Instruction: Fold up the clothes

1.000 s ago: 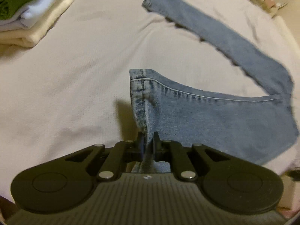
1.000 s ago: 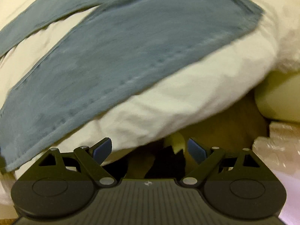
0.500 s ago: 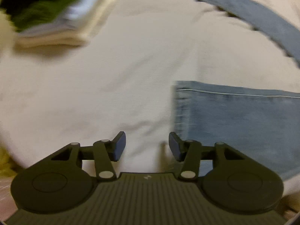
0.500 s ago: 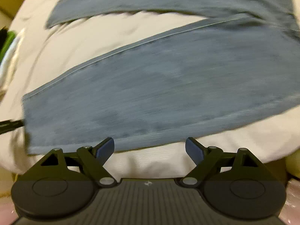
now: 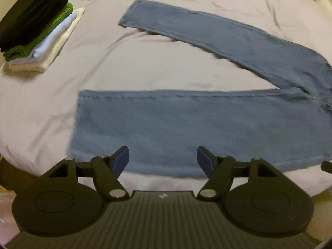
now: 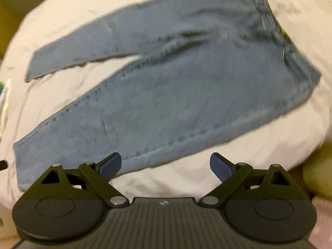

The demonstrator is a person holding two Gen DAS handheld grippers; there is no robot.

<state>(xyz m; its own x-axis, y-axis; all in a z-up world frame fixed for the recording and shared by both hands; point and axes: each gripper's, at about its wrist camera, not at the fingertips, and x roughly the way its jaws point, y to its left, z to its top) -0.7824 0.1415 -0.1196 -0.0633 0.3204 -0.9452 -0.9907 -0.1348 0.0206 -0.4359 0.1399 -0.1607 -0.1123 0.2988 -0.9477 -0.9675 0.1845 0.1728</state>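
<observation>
A pair of light blue jeans (image 5: 197, 124) lies flat on the pale bedsheet (image 5: 124, 66), legs spread apart in a V. In the left wrist view the near leg runs across the middle and the far leg (image 5: 217, 35) slants away behind it. My left gripper (image 5: 162, 160) hangs above the near leg's lower edge, its jaws opening with nothing between them. The right wrist view shows the whole jeans (image 6: 176, 87), waistband (image 6: 267, 20) at the upper right. My right gripper (image 6: 165, 166) hovers over the near leg's outer seam, jaws opening, empty.
A stack of folded clothes (image 5: 39, 35), black on top, then green, pale blue and cream, sits at the bed's far left. The bed's near edge (image 5: 166, 184) curves just under the left gripper. Yellowish floor or furniture (image 6: 317, 166) shows at the right.
My left gripper let go of the jeans' leg hem, opened and pulled back and up from it. The right gripper swung over the bed, bringing the whole jeans into view.
</observation>
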